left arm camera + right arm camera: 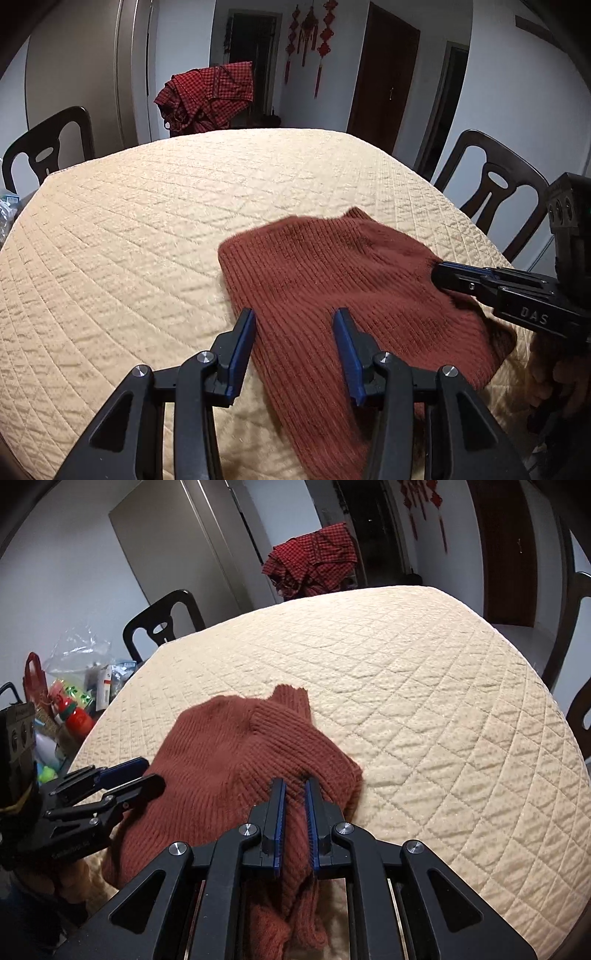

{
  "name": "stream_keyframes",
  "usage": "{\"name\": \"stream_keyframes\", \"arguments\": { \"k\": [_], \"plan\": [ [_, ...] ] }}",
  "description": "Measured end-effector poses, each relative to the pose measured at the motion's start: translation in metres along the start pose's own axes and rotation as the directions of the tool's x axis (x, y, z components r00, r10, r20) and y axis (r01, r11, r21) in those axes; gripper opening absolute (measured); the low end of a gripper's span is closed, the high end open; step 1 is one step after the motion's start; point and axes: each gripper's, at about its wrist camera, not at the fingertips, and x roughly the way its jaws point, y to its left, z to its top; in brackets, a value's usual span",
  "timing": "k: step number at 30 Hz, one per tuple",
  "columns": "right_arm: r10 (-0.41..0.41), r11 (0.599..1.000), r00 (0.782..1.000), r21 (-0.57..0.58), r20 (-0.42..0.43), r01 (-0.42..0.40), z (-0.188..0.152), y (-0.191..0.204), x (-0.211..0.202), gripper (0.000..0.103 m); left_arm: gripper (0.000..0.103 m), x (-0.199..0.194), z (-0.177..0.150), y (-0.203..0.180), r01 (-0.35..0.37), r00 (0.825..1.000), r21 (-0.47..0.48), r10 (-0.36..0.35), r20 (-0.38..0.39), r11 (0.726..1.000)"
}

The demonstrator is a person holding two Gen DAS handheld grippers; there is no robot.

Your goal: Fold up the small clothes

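A rust-brown ribbed knit sweater [332, 266] [229, 746] lies rumpled on the quilted cream table cover [147, 221] [424, 686], near the front edge. My left gripper [293, 317] [147, 771] stands open over the sweater's left edge; cloth lies flat between its blue-padded fingers and is not pinched. My right gripper [294, 786] [437, 273] is shut on a bunched fold at the sweater's right side, with knit squeezed between the pads. The sweater's lower part hangs under the right gripper, out of clear sight.
Dark wooden chairs [48, 147] [491, 184] stand around the table. A red checked garment [210, 96] [314, 561] is draped over the far chair. Bags and clutter [81, 686] sit off the table's left side. The cover beyond the sweater is bare.
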Motion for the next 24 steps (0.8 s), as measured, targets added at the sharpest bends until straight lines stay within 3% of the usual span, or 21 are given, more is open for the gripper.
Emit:
{"name": "stream_keyframes", "arguments": {
  "k": [5,8,12,18,24],
  "plan": [
    [0.004,1.000,1.000,-0.015,-0.003,-0.005,0.013,0.003,0.007,0.011,0.048,0.013,0.019,0.009,-0.026,0.999,-0.010,0.026,0.022,1.000],
    [-0.007,1.000,0.999,0.019,-0.044,0.008,0.014,-0.008,0.023,0.011,0.048,0.033,0.022,0.018,-0.026,1.000,-0.032,0.025,-0.016,0.999],
    [0.008,0.999,0.999,0.043,-0.033,-0.006,0.013,-0.015,0.018,0.011,0.048,0.049,0.015,0.030,-0.007,0.998,-0.080,0.001,-0.067,0.997],
    [0.020,1.000,1.000,-0.013,0.006,-0.020,0.002,-0.001,-0.015,0.013,0.047,0.013,0.007,0.020,0.019,0.999,-0.062,-0.020,-0.027,0.998],
    [0.028,0.994,0.999,-0.110,0.025,-0.025,-0.018,0.020,-0.045,0.013,0.048,-0.028,-0.009,-0.003,0.068,0.997,0.047,-0.069,0.016,0.997]
  ]
}}
